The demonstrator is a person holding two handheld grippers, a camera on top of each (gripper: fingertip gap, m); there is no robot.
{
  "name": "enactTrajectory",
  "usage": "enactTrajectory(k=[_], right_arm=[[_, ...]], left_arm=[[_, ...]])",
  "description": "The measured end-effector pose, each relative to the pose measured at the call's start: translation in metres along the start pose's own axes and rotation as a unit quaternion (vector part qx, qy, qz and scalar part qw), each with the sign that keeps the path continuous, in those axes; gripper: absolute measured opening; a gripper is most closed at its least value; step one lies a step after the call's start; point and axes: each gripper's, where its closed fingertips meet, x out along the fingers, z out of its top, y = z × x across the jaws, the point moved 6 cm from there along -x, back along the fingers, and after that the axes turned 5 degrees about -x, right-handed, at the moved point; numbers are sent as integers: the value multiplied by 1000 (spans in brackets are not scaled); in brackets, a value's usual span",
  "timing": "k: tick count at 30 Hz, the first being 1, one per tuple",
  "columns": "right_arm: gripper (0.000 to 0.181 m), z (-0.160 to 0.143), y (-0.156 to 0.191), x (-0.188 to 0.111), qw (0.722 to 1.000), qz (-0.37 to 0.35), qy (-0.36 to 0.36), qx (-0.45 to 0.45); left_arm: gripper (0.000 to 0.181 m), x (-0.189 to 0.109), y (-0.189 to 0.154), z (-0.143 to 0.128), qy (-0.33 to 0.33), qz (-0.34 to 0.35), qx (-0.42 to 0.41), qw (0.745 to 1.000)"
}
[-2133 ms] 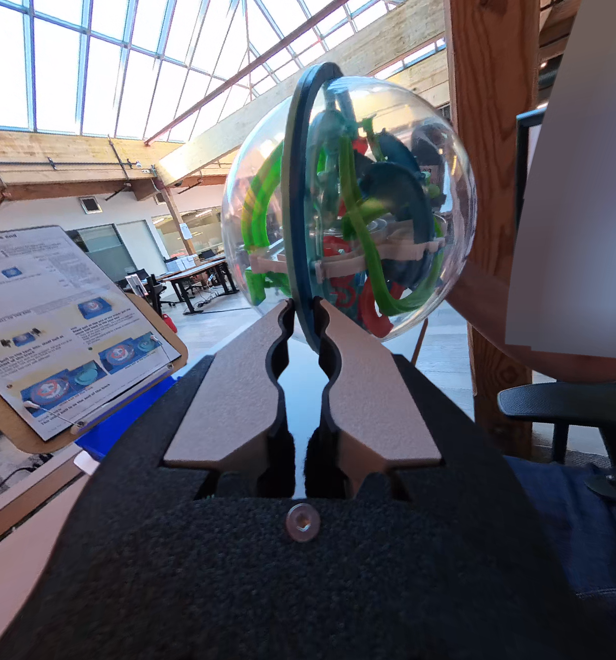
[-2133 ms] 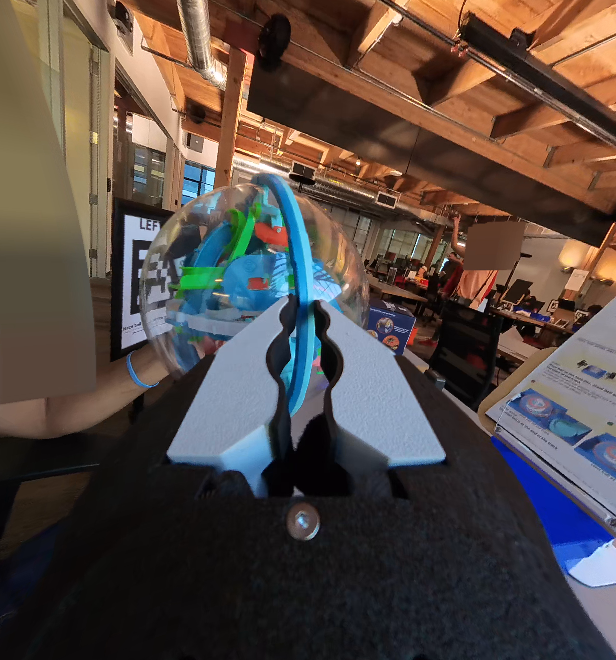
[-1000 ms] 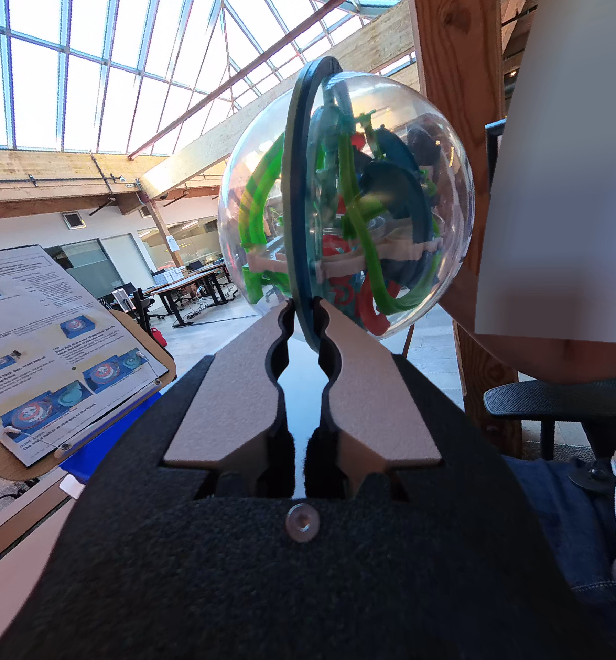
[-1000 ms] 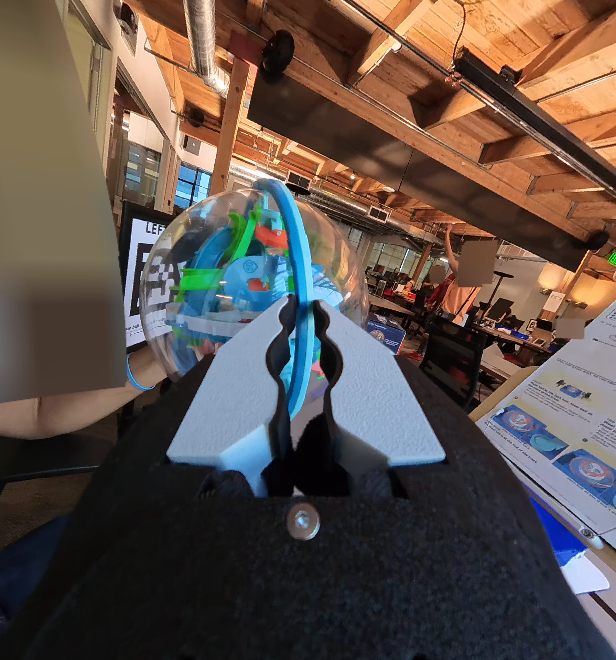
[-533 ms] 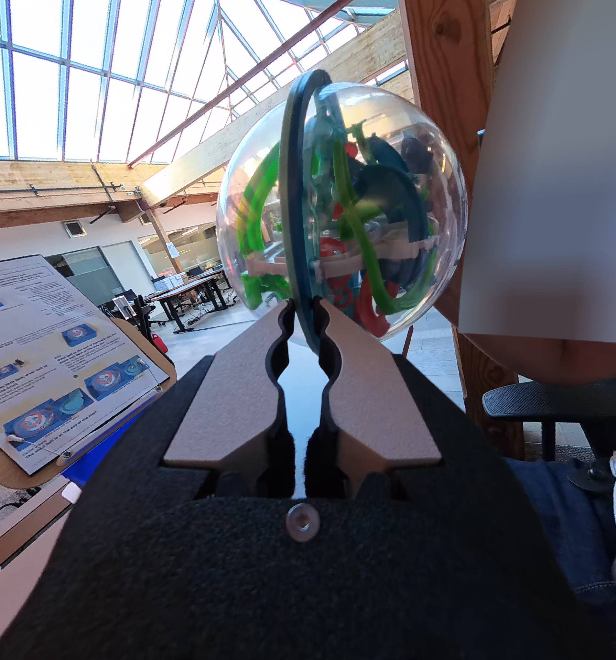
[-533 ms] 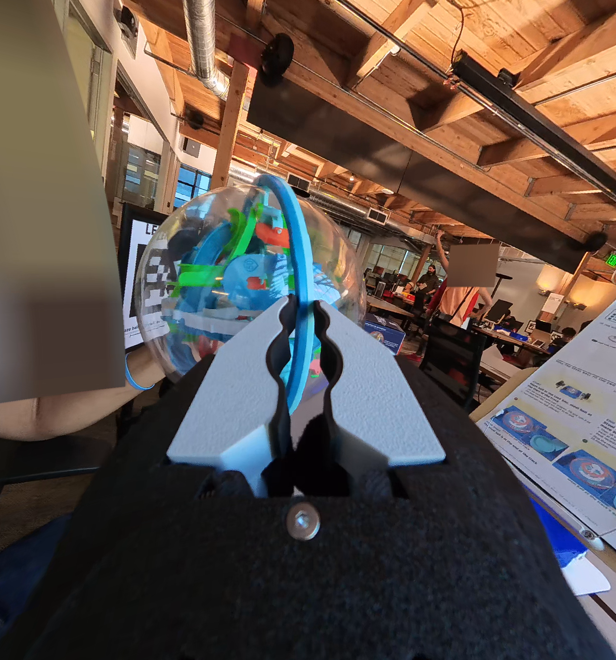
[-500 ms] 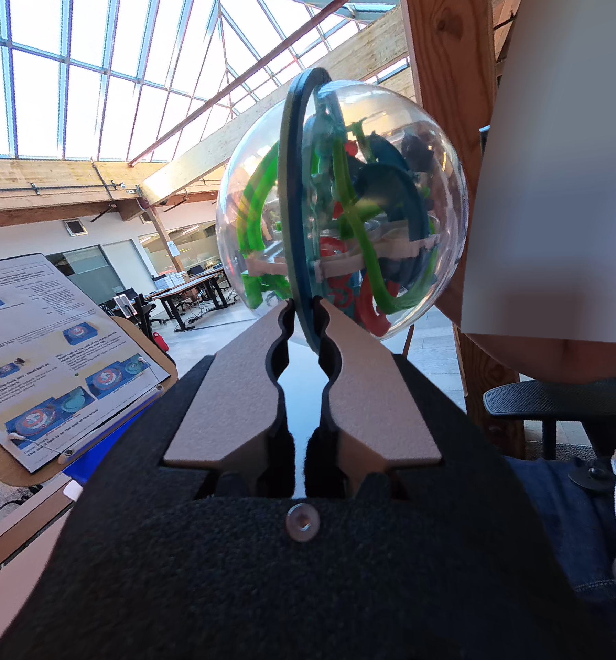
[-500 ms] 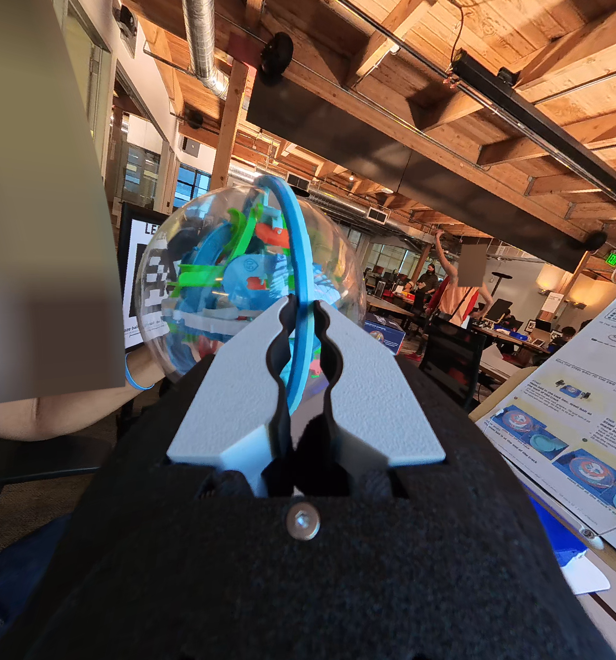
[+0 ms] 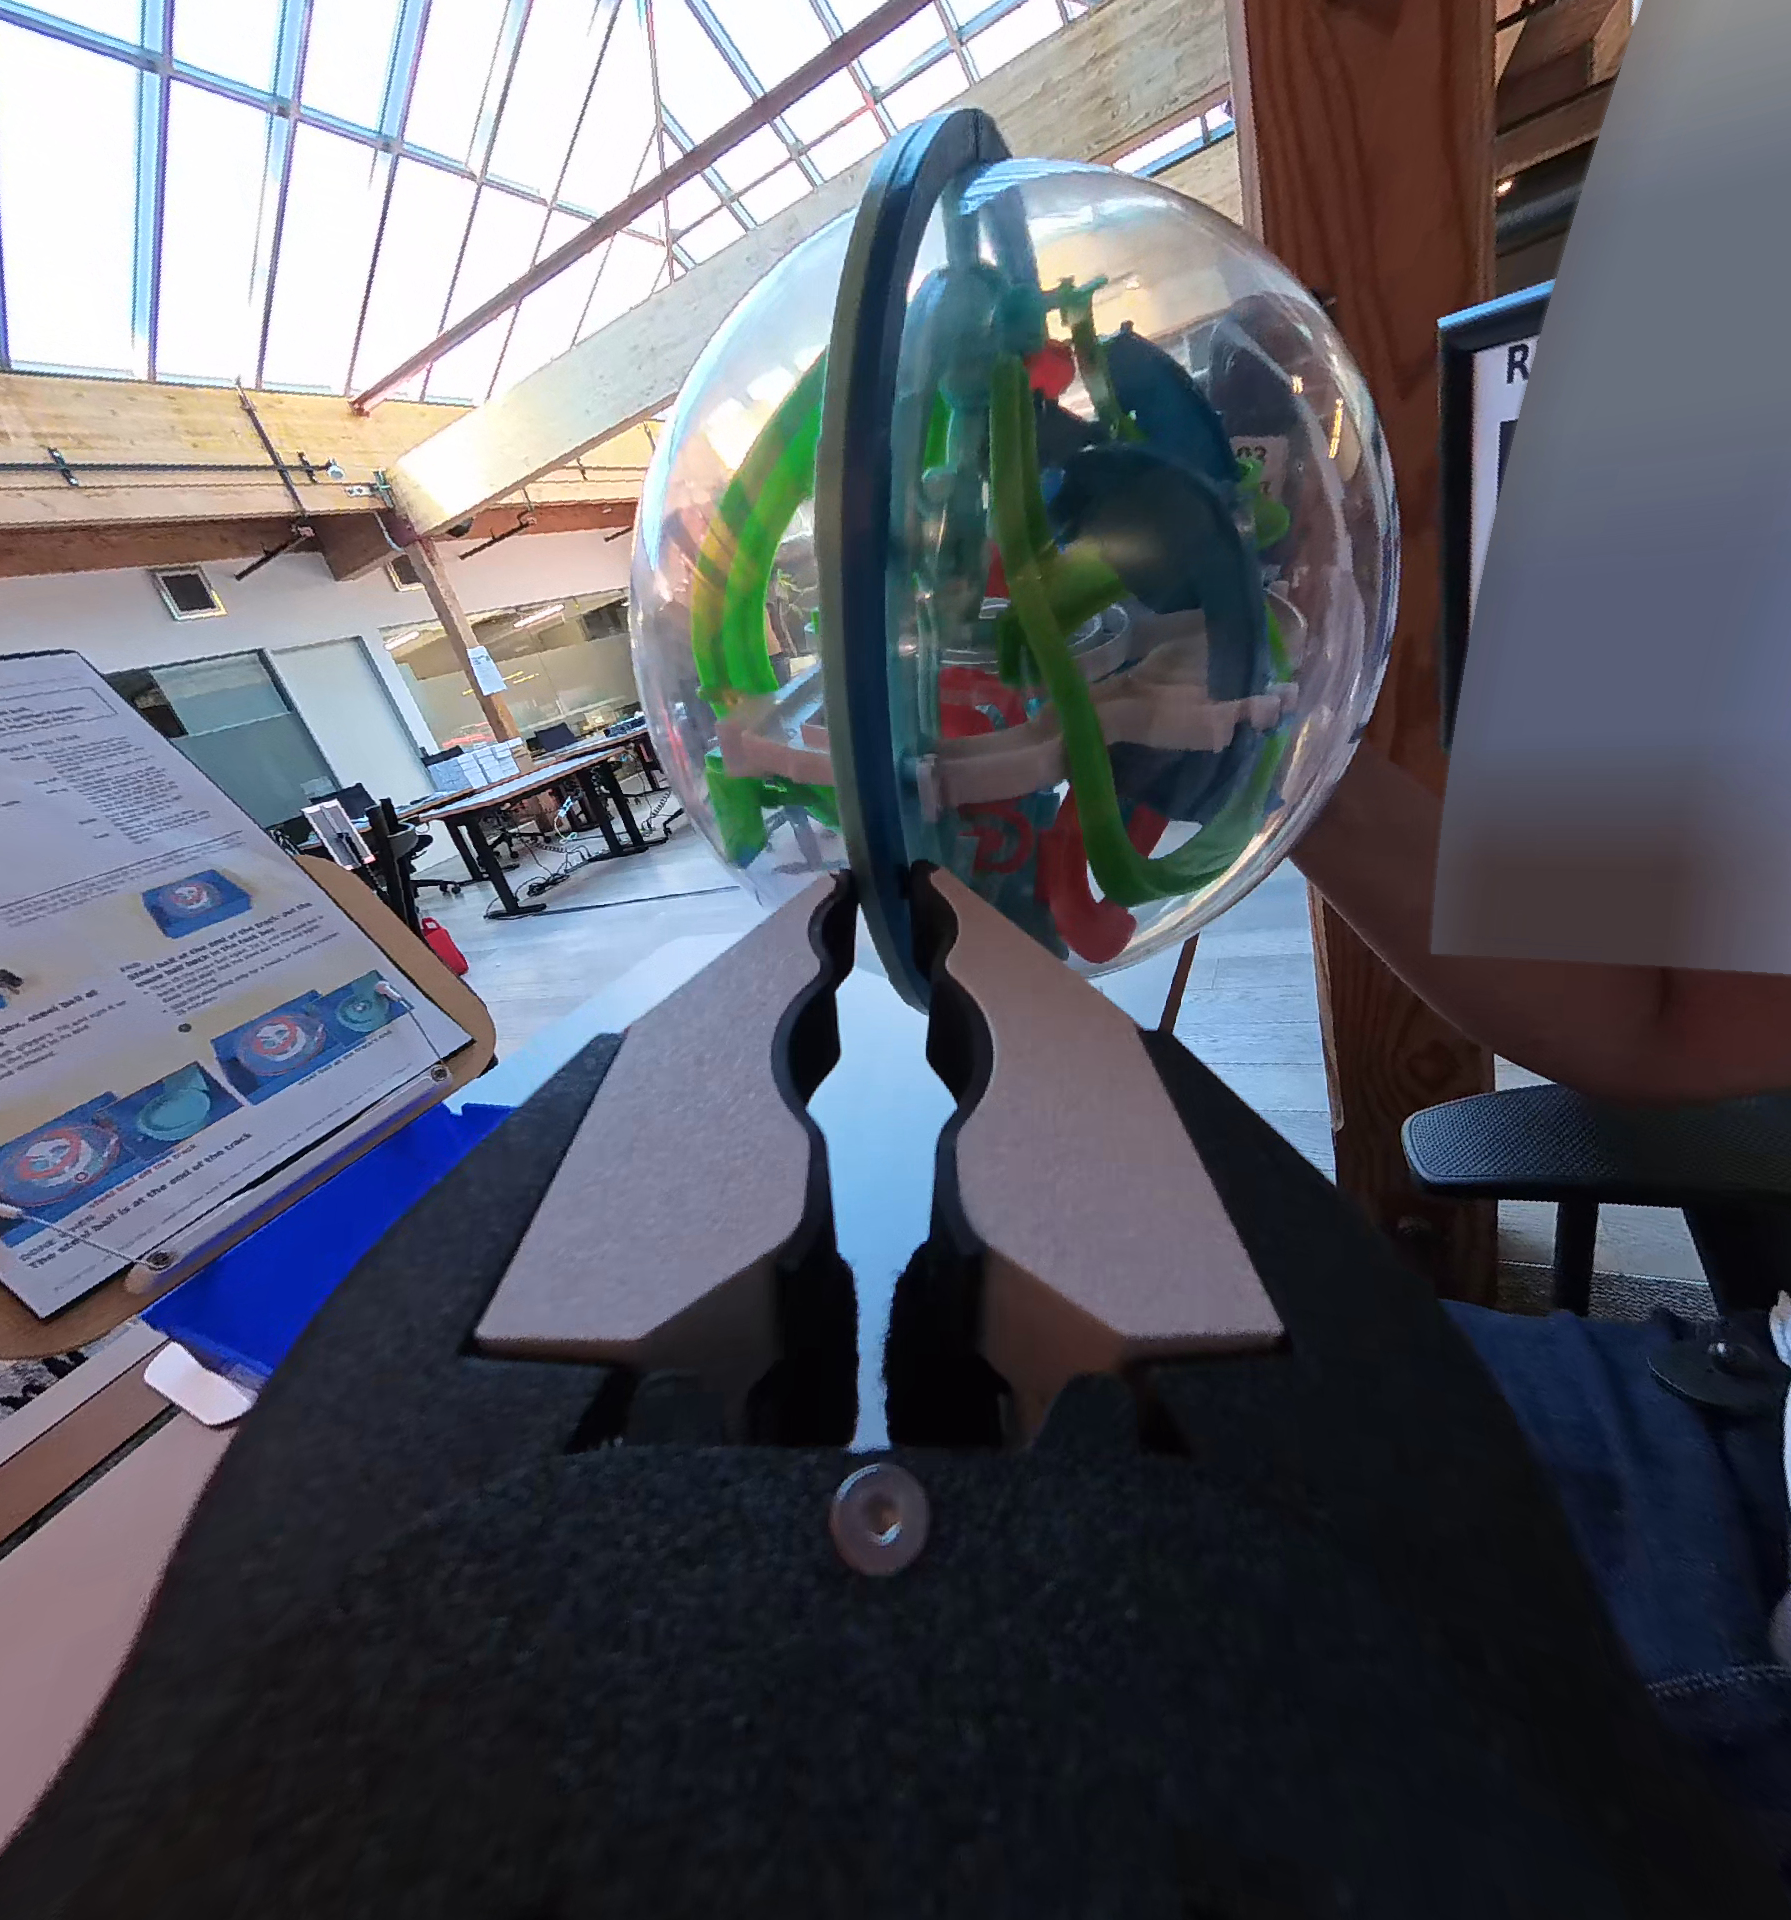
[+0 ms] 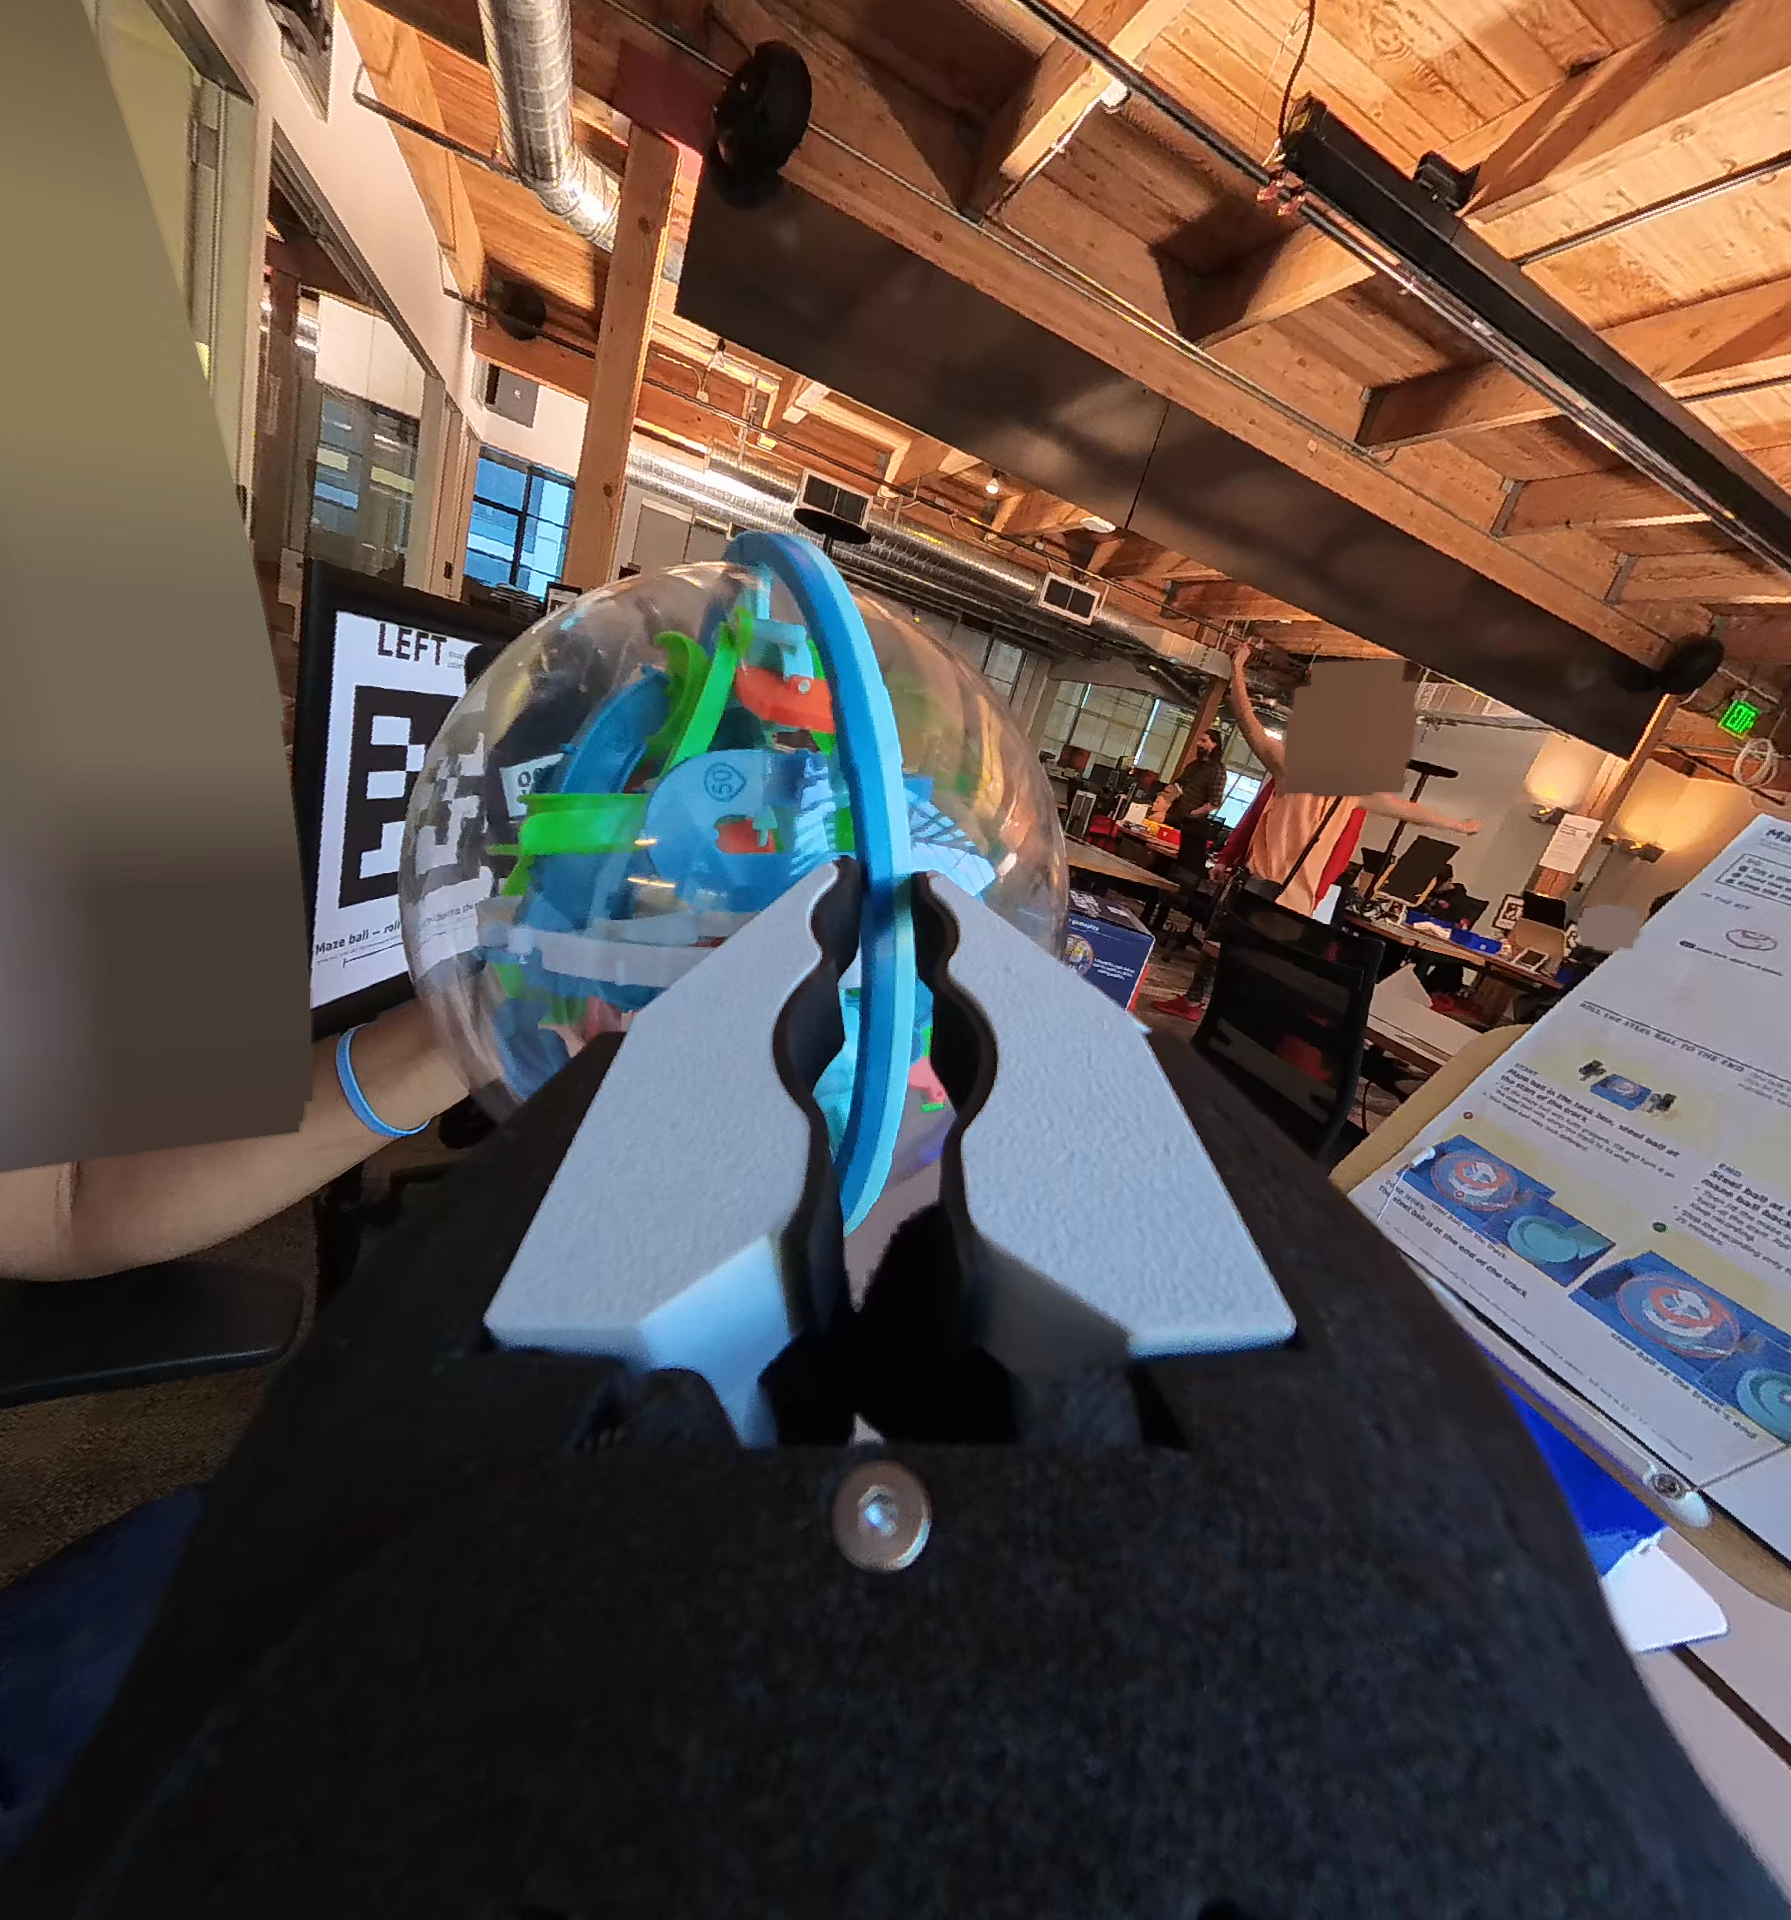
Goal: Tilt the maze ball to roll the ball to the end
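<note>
So from my end, biggest thing in both feeds is the maze ball (image 9: 1016, 561) (image 10: 662, 831), a clear sphere with green, blue and red tracks packed inside and a blue ring (image 9: 870, 499) (image 10: 875, 831) running round its middle. It's held up in the air, ring standing roughly upright, with the wooden ceiling beams and skylight behind it. Next down in size, the instruction sheet (image 9: 143, 956) (image 10: 1660, 1174) sits propped on a wooden board off to the side, a blue box just under its lower edge. My left gripper (image 9: 883, 904) has its tan fingers (image 9: 683, 1122) pinched onto the bottom of that ring, clamped tight on it. My right gripper (image 10: 883, 904) does the same from the other side, grey fingers (image 10: 683, 1143) squeezed onto the ring edge. There's a forearm with a blue wristband (image 10: 366, 1091) behind the sphere in the right wrist view. The little steel ball inside, honestly I can't pick it out among all the tracks, too cluttered.
</note>
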Motion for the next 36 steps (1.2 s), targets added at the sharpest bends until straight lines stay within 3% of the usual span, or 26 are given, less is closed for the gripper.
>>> enactTrajectory(k=[7, 11, 18, 21, 28, 32, 36], right_arm=[[8, -36, -18, -3, 995, -30, 57, 78], [8, -84, -36, -3, 979, -44, 124, 153], [9, -182, -62, -9, 944, -51, 173, 276], [8, -211, -65, -10, 930, -56, 188, 312], [9, -247, -68, -16, 903, -63, 225, 360], [6, -262, -73, -22, 875, -96, 254, 401], [0, -263, -77, -22, 867, -96, 228, 432]], left_arm=[[8, 3, 10, -23, 0, -17, -60, 998], [8, 10, 35, -68, 8, -17, -153, 988], [8, 18, 64, -157, 93, 8, -242, 966], [8, 18, 69, -182, 129, 19, -263, 956], [9, 20, 71, -208, 187, 27, -298, 936], [9, 25, 67, -216, 207, 15, -312, 927], [7, 33, 59, -210, 173, -25, -342, 923]])
